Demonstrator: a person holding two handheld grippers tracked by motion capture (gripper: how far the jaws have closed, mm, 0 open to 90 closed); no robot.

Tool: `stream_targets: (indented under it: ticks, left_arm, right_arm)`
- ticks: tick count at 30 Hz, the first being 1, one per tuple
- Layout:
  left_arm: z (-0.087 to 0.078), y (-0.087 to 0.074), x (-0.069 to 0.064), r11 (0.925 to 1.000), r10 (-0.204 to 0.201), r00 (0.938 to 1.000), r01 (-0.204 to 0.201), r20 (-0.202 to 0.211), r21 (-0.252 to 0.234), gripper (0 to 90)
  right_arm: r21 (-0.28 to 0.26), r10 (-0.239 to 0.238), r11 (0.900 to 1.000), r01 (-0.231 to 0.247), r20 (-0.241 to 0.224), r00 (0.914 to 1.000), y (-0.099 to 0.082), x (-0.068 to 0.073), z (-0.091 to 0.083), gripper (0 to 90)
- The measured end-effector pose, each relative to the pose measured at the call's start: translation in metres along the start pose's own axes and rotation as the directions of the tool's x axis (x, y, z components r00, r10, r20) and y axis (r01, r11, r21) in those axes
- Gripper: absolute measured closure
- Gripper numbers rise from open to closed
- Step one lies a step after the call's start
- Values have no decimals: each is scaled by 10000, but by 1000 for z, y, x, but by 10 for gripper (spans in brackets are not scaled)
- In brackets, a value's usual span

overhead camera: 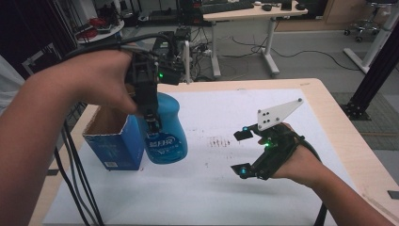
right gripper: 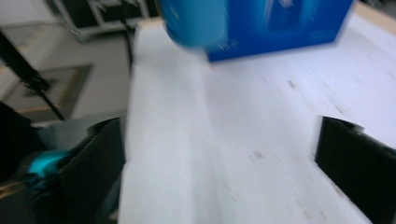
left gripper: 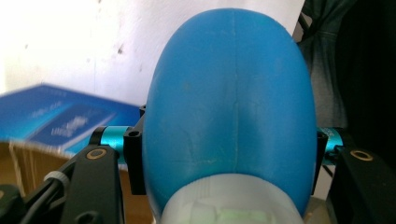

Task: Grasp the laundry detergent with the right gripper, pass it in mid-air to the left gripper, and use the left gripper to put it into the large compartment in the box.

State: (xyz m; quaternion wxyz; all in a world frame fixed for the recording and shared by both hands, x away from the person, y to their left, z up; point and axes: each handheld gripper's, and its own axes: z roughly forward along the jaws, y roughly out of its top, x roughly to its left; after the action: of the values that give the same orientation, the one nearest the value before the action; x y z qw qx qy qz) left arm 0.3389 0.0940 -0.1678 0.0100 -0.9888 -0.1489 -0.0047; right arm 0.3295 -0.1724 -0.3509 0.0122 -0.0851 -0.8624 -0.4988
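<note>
My left gripper (overhead camera: 149,110) is shut on a blue plastic bottle (overhead camera: 165,134), gripping it near its top from above. The left gripper view looks down the bottle (left gripper: 233,102), with my left gripper (left gripper: 227,156) pressing both sides and a whitish cap (left gripper: 229,203) nearest the camera. An open blue cardboard box (overhead camera: 115,141) stands just left of the bottle. My right gripper (overhead camera: 241,152) hovers to the right over the white sheet, open with nothing between its jaws. In the right gripper view my right gripper (right gripper: 224,163) faces the blurred bottle (right gripper: 194,21) and the box (right gripper: 285,23).
A white sheet (overhead camera: 226,188) covers the wooden table (overhead camera: 339,132). Black cables (overhead camera: 75,174) hang off the table's left edge. A stand with a device (overhead camera: 176,61) rises behind the table's far edge. A black post (overhead camera: 376,61) stands off the far right corner.
</note>
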Motion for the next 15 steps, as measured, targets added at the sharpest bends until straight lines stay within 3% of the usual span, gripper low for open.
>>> stream_targets:
  ticks: [4, 7, 9, 12, 13, 15]
  left_arm:
    - [-17, -14, 9, 9977, -675, 9977, 676, 34, -106, 388]
    - [-30, -24, 17, 9908, -1343, 9909, 1344, 92, -120, 387]
    - [-40, -30, 23, 9821, -1875, 9821, 1878, 176, -147, 387]
    - [-54, -41, 33, 9641, -2635, 9641, 2644, 327, -262, 386]
    - [-59, -45, 37, 9570, -2869, 9571, 2882, 399, -318, 386]
    - [-67, -53, 43, 9358, -3464, 9362, 3493, 590, -476, 386]
  right_arm:
    - [541, -154, 9984, 151, 39, 9999, 4, -2, -6, 6]
    - [836, -189, 9963, 184, 49, 9998, 8, -3, -10, 6]
    - [1073, -215, 9940, 213, 6, 9998, 10, -4, -13, 6]
    - [1462, -130, 9892, 136, -51, 9999, 11, -7, -17, 7]
    - [1548, -95, 9879, 104, -70, 9999, 11, -7, -18, 7]
    - [1696, -65, 9855, 80, -97, 9999, 11, -9, -21, 7]
